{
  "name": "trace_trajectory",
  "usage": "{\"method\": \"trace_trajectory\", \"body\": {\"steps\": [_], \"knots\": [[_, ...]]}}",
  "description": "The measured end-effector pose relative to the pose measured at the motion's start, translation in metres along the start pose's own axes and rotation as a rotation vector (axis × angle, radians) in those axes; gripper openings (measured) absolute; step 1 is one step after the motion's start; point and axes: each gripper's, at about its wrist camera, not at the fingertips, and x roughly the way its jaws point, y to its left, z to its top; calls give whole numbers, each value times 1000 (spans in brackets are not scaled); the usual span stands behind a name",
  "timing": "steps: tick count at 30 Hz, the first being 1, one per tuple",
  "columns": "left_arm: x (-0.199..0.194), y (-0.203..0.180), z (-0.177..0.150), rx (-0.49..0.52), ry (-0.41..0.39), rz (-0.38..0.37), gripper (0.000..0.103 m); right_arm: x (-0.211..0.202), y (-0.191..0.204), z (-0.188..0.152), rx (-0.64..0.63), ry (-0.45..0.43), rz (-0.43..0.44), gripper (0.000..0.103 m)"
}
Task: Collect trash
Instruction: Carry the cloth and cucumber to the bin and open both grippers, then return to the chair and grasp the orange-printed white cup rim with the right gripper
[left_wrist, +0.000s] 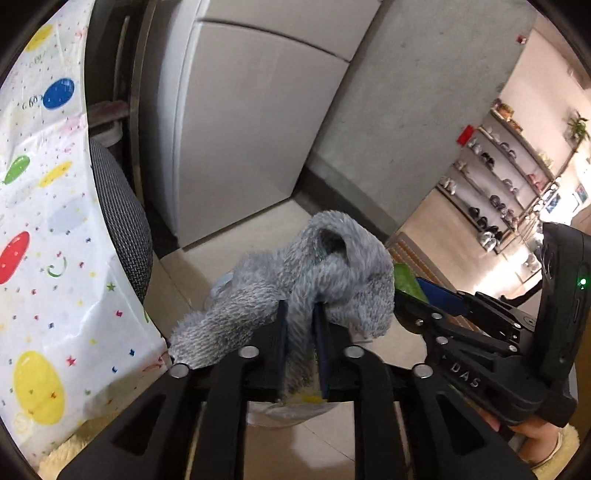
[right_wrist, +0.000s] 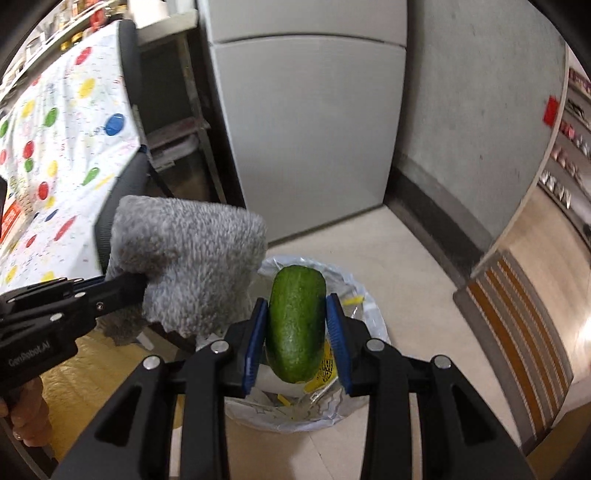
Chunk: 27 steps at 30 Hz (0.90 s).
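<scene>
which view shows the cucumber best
The right wrist view: the cucumber stands whole between the right gripper pads, above the lined bin. The left wrist view shows only a green sliver behind the grey cloth.

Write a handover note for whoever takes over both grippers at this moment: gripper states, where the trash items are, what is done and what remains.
Left gripper: gray fuzzy cloth between its pads, hanging over the lined trash bin.
Right gripper: clamped on a green cucumber piece, directly above the same bin.
Bin stands on the floor by the gray refrigerator, with yellow-printed wrappers already inside.
Done: both items carried to the bin.
Left: drop the cucumber; the cloth too, if it counts as trash. Whether more trash remains on the balloon-print tablecloth cannot be seen.
</scene>
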Motion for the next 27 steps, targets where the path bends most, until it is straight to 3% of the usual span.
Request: {"method": "trace_trajectory", "body": {"steps": [2, 3, 4, 10, 15, 22, 27], "knots": [[3, 4, 4, -18, 7, 20, 38, 7, -2, 3, 25, 5, -2, 35], [2, 7, 5, -22, 3, 29, 47, 6, -3, 3, 31, 3, -4, 41], [1, 8, 6, -23, -3, 31, 49, 6, -7, 4, 38, -4, -7, 44], [-54, 30, 7, -20, -107, 52, 49, -28, -1, 12, 33, -71, 5, 45], [-119, 64, -7, -26, -170, 200, 49, -65, 36, 17, -23, -124, 59, 45], [-212, 142, -46, -149, -214, 421, 49, -89, 155, 28, -194, -156, 301, 48], [-281, 217, -80, -288, -240, 658, 49, -82, 267, 37, -381, -137, 411, 49]]}}
